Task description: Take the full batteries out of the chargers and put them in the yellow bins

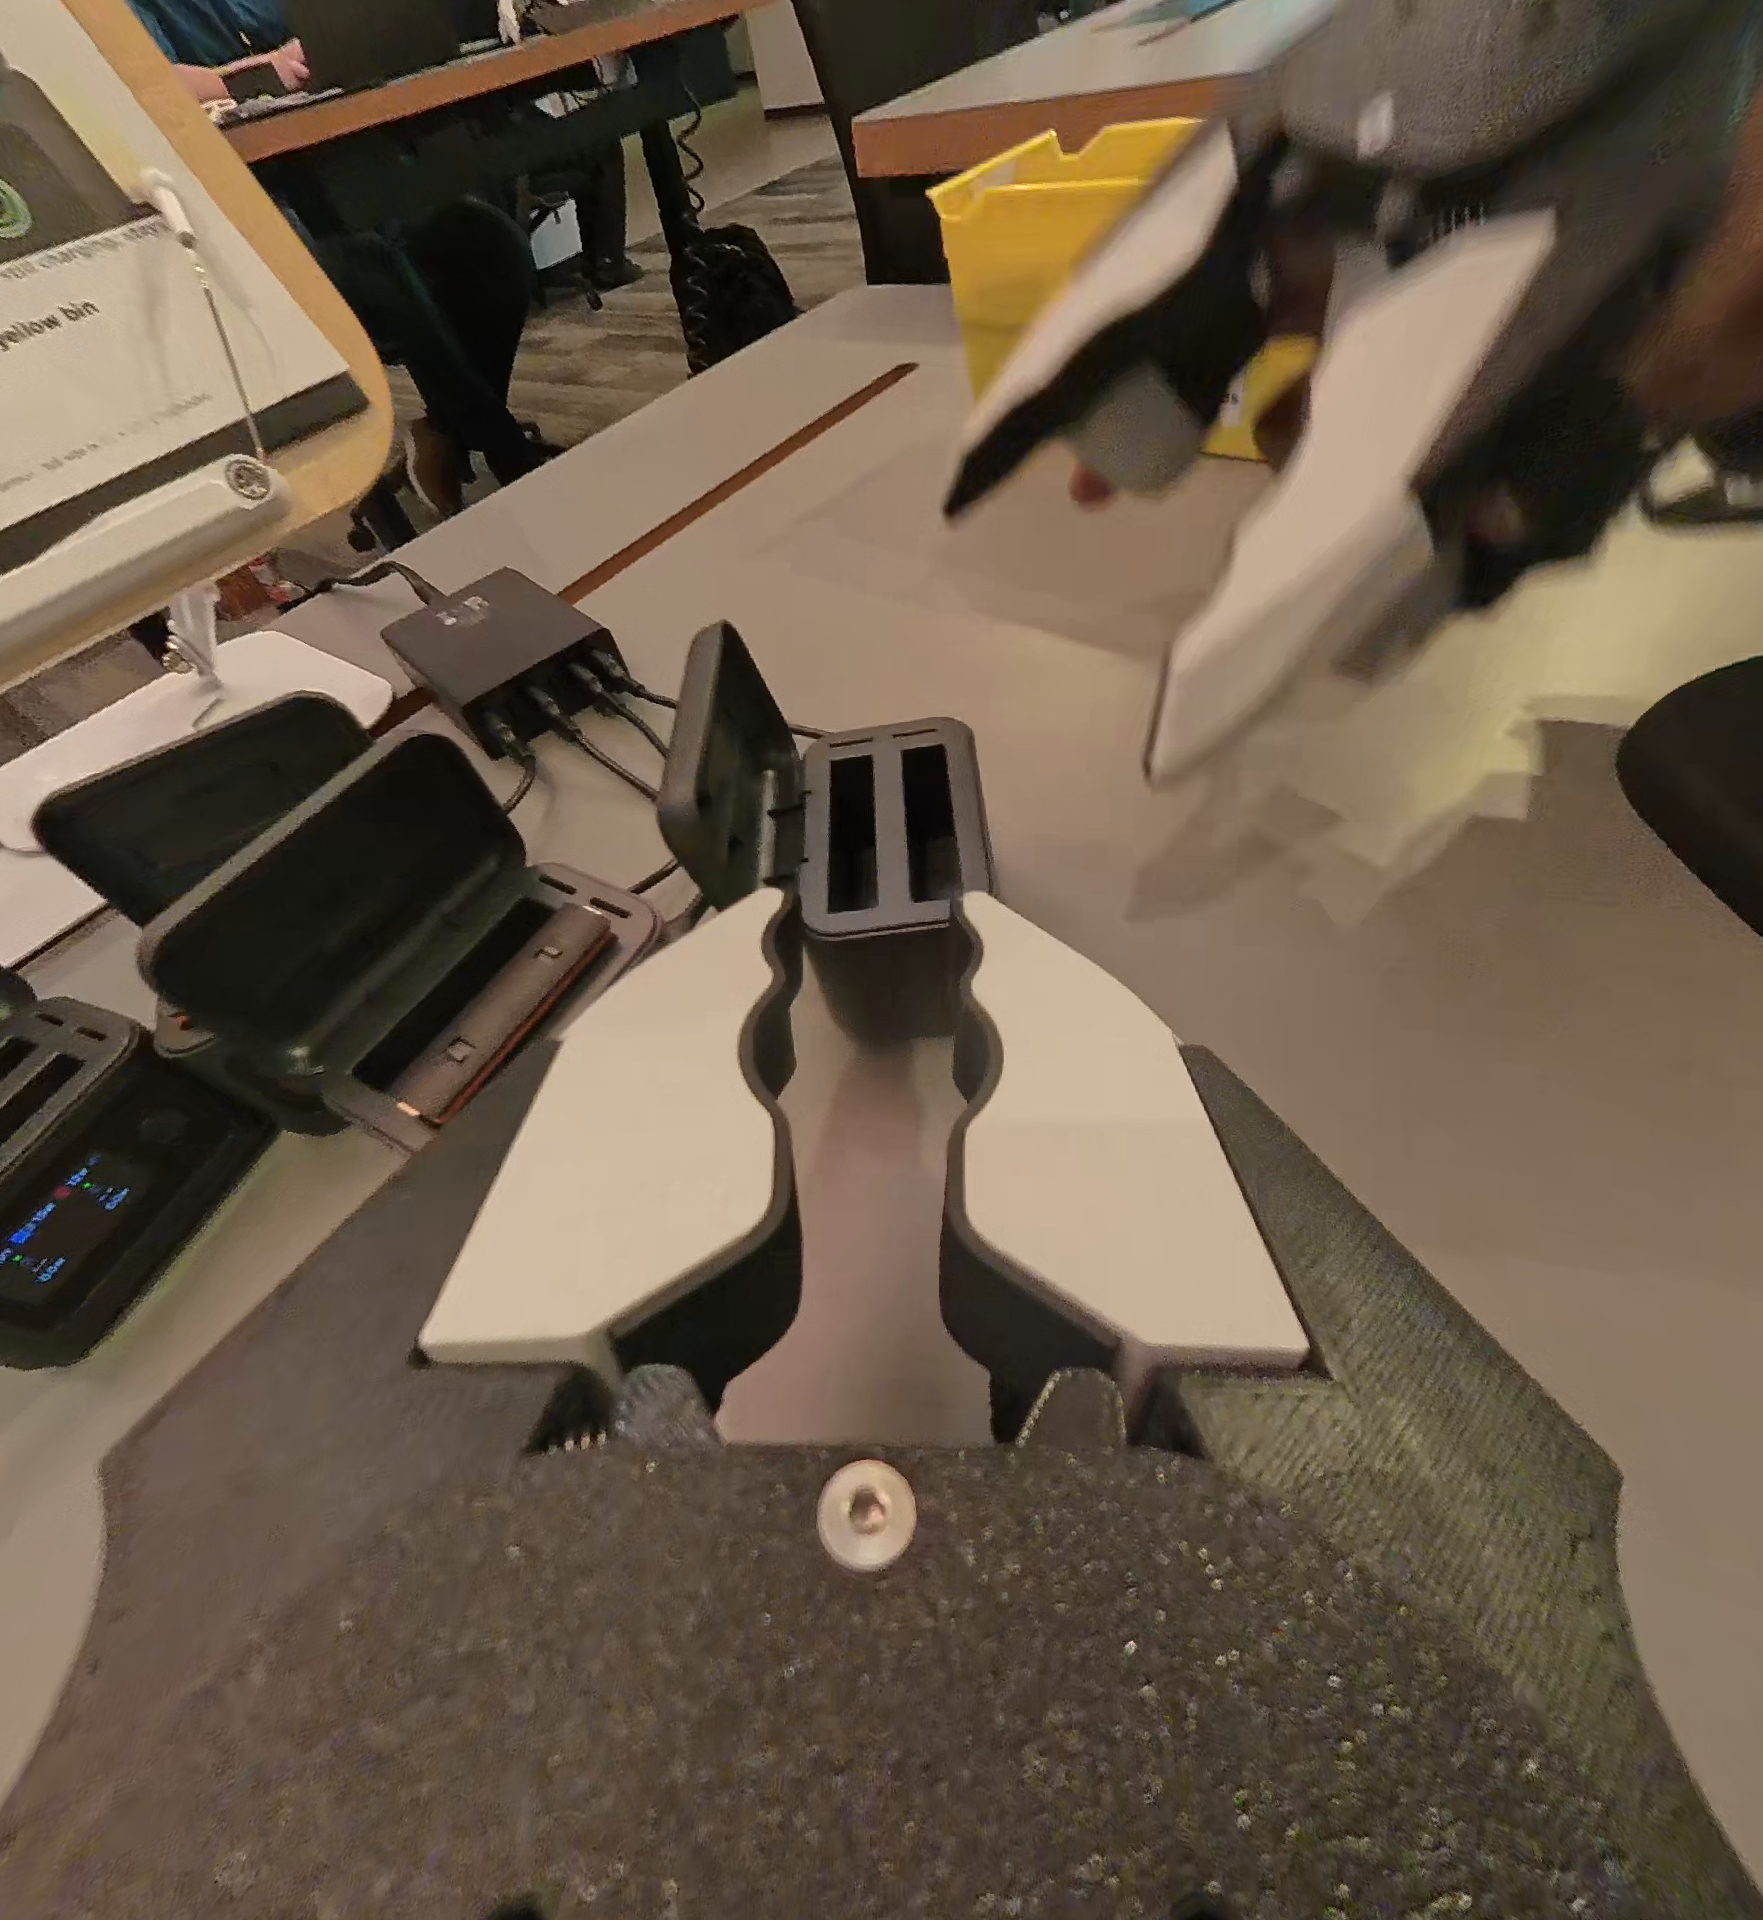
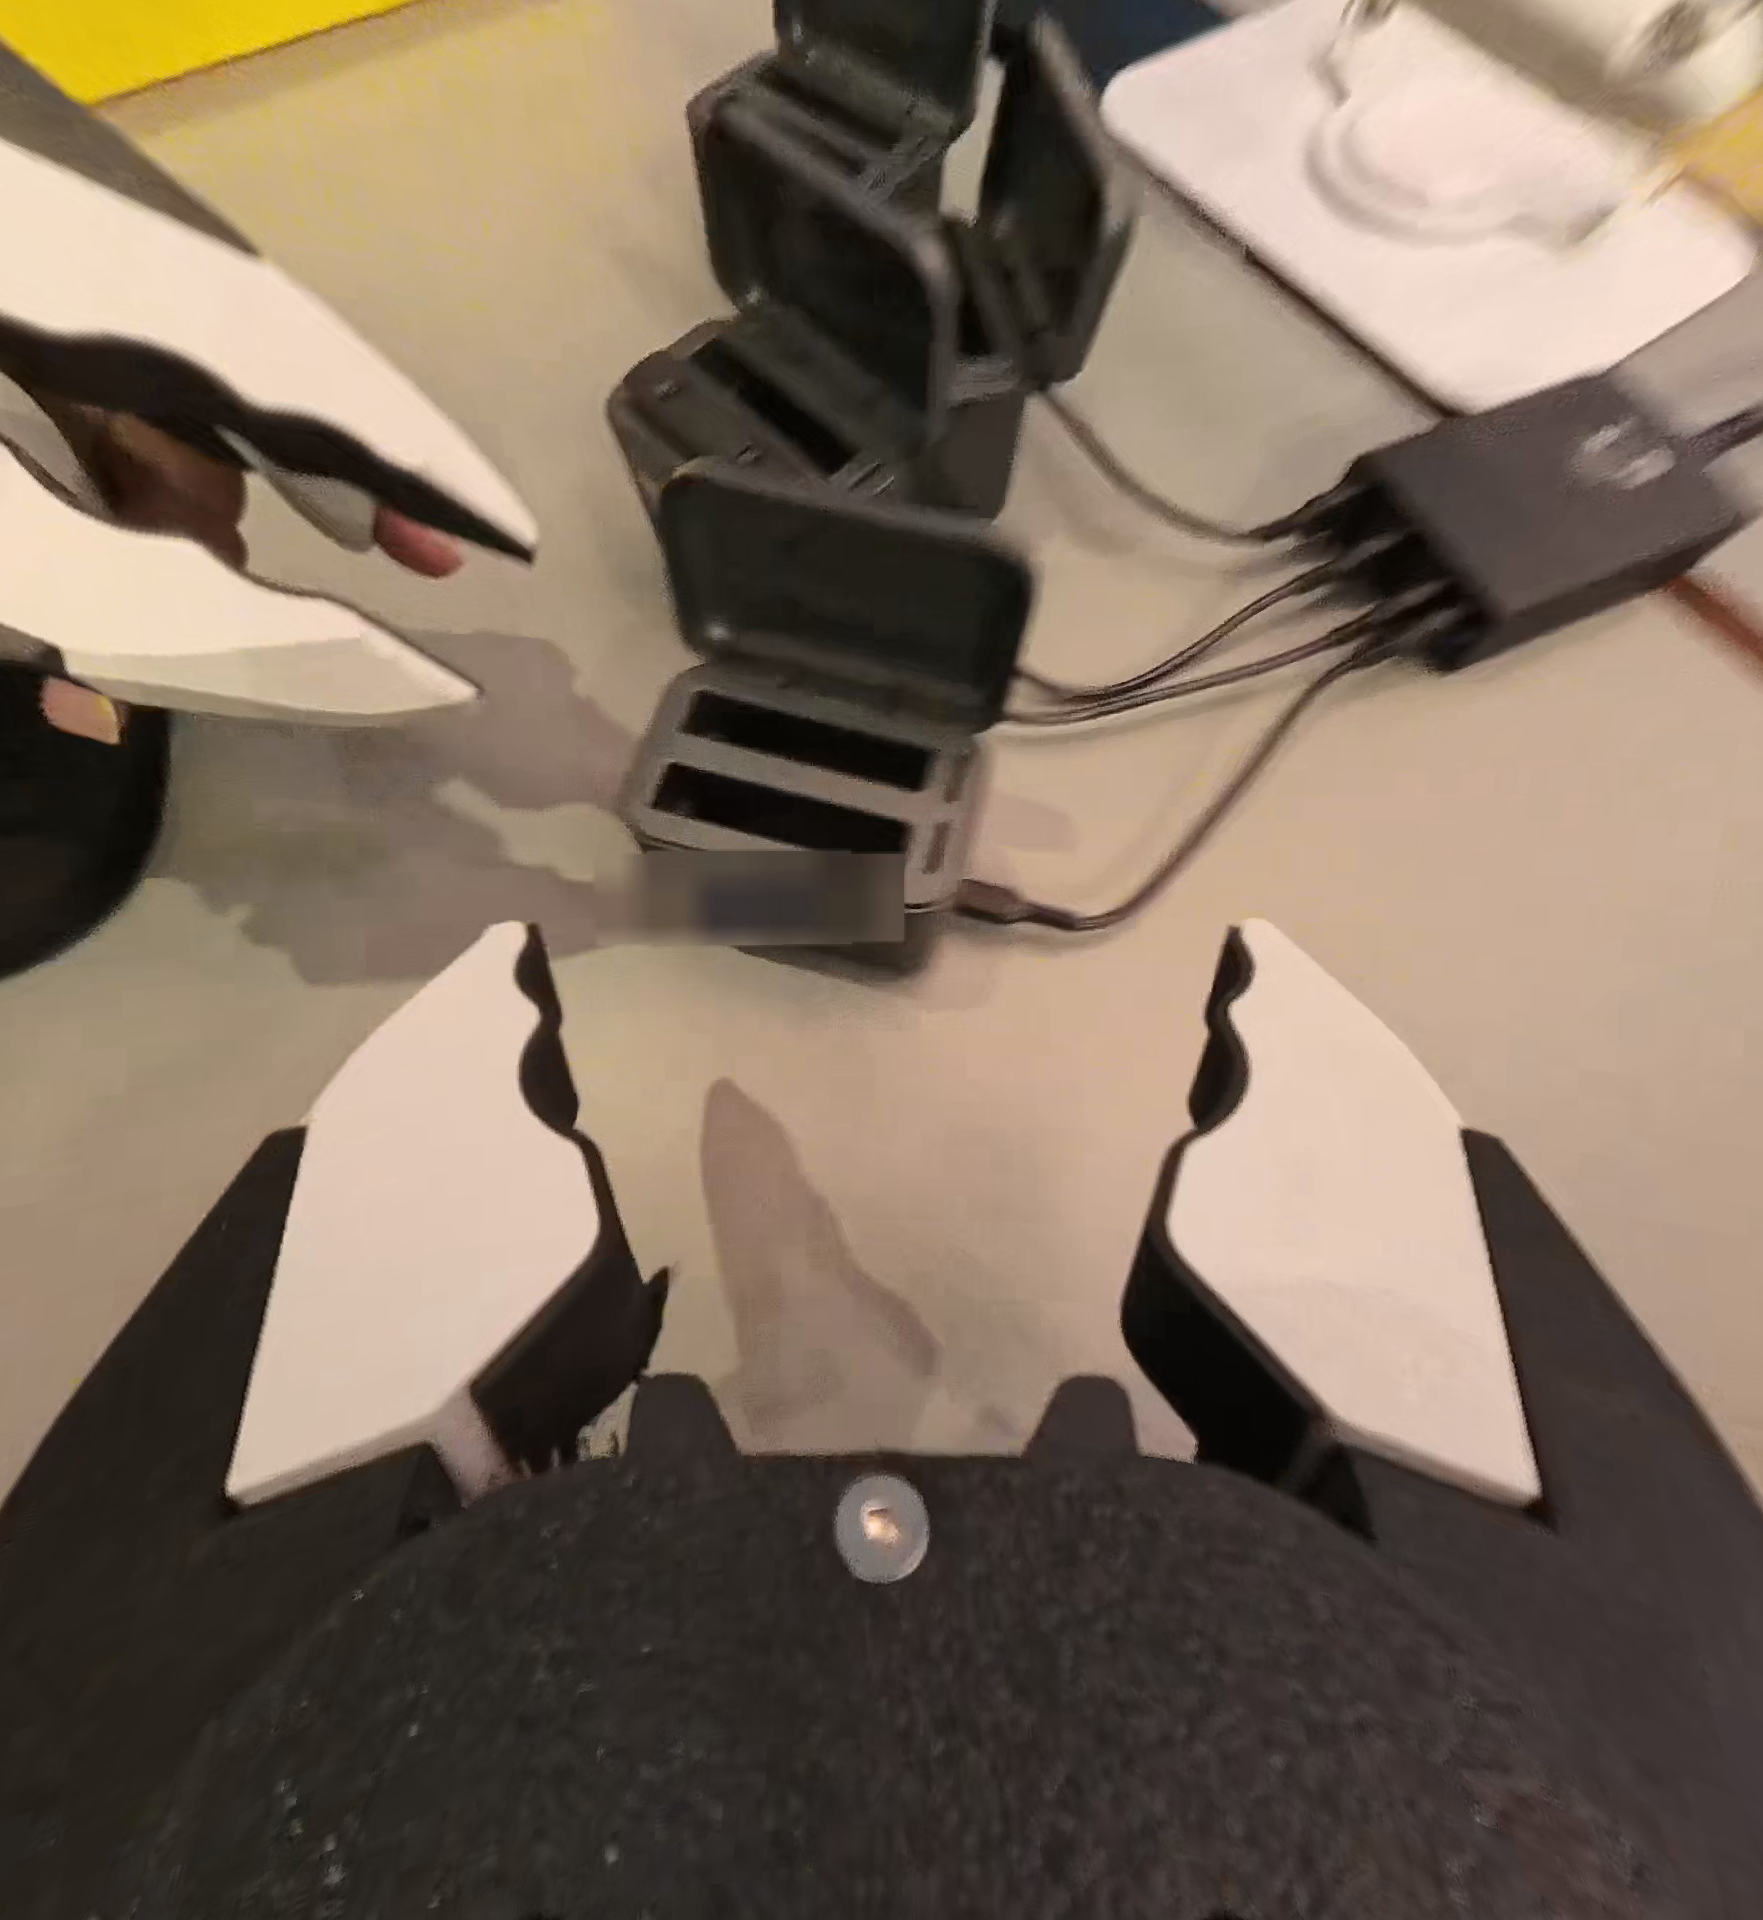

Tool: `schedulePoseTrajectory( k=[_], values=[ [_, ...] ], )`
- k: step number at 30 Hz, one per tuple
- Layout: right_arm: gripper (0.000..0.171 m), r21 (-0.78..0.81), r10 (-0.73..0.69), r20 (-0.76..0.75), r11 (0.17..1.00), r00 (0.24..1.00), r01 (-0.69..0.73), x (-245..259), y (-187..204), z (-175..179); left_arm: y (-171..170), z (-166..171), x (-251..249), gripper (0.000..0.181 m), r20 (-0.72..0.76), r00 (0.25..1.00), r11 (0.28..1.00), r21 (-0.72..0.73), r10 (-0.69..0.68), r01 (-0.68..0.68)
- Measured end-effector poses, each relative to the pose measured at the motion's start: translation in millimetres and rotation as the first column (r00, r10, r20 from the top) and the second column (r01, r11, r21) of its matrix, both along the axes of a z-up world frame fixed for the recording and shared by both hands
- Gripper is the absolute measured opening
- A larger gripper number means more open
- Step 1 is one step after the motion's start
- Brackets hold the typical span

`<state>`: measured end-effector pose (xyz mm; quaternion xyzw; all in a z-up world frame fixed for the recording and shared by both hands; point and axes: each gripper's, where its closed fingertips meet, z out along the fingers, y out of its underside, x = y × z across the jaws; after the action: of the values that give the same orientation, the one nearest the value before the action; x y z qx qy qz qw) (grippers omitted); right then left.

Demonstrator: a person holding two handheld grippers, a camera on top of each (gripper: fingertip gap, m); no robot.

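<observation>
A black charger (image 1: pixel 892 831) stands on the table with its lid open and both slots empty; it also shows in the right wrist view (image 2: pixel 804 790). My left gripper (image 1: pixel 877 904) is open by a narrow gap and empty, its tips just short of this charger. It shows at the left of the right wrist view (image 2: pixel 501 621), apart from the charger. My right gripper (image 2: pixel 877 956) is wide open and empty, above the table in front of the charger; it appears blurred in the left wrist view (image 1: pixel 1059 634). A yellow bin (image 1: pixel 1043 249) stands at the back right.
Left of the charger stand more open chargers: one (image 1: pixel 337 935) holds a dark battery (image 1: pixel 513 997), and another (image 1: pixel 35 1174) has a lit display. A black power hub (image 1: pixel 503 644) with cables sits behind them. A sign on a stand (image 1: pixel 46 312) rises at the left. A black round seat (image 1: pixel 1739 810) is at the right. From the right gripper's tips to the black round seat (image 1: pixel 1739 810) is close to 15 cm.
</observation>
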<state>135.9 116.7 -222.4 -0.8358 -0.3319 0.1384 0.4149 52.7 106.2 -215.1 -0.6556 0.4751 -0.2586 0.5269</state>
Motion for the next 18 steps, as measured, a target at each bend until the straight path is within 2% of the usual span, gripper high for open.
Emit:
schedulePoseTrajectory(
  k=[2, 4, 6, 10, 11, 13, 18],
  values=[
    [0.126, -0.031, -0.043, -0.009, 0.999, 0.999, 0.043, -19, -6, -22, 4, 3, -3, 0.026, 0.018, 1.000, 1.000, 0.002, 0.014, -0.014],
    [0.127, -0.021, -0.108, -0.031, 0.994, 0.994, 0.108, -31, -5, -34, 9, 7, -8, 0.025, 0.041, 0.999, 0.999, 0.007, 0.034, -0.034],
    [0.130, -0.033, -0.164, -0.064, 0.986, 0.984, 0.162, -42, -1, -41, 15, 10, -13, 0.025, 0.070, 0.996, 0.998, 0.000, 0.056, -0.056],
    [0.129, 0.010, -0.233, -0.024, 0.972, 0.972, 0.233, -48, 18, -45, 23, 14, -22, 0.024, 0.125, 0.988, 0.996, -0.036, 0.087, -0.083],
    [0.126, -0.001, -0.240, -0.013, 0.971, 0.971, 0.240, -50, 21, -49, 24, 15, -23, 0.024, 0.132, 0.987, 0.995, -0.042, 0.090, -0.085],
    [0.098, 0.024, -0.259, 0.027, 0.966, 0.966, 0.258, -46, 29, -53, 25, 16, -25, 0.024, 0.137, 0.986, 0.995, -0.040, 0.095, -0.091],
    [0.096, 0.046, -0.338, -0.013, 0.940, 0.941, 0.338, -29, 38, -45, 25, 17, -25, 0.024, 0.134, 0.986, 0.995, -0.032, 0.094, -0.090]
  ],
)
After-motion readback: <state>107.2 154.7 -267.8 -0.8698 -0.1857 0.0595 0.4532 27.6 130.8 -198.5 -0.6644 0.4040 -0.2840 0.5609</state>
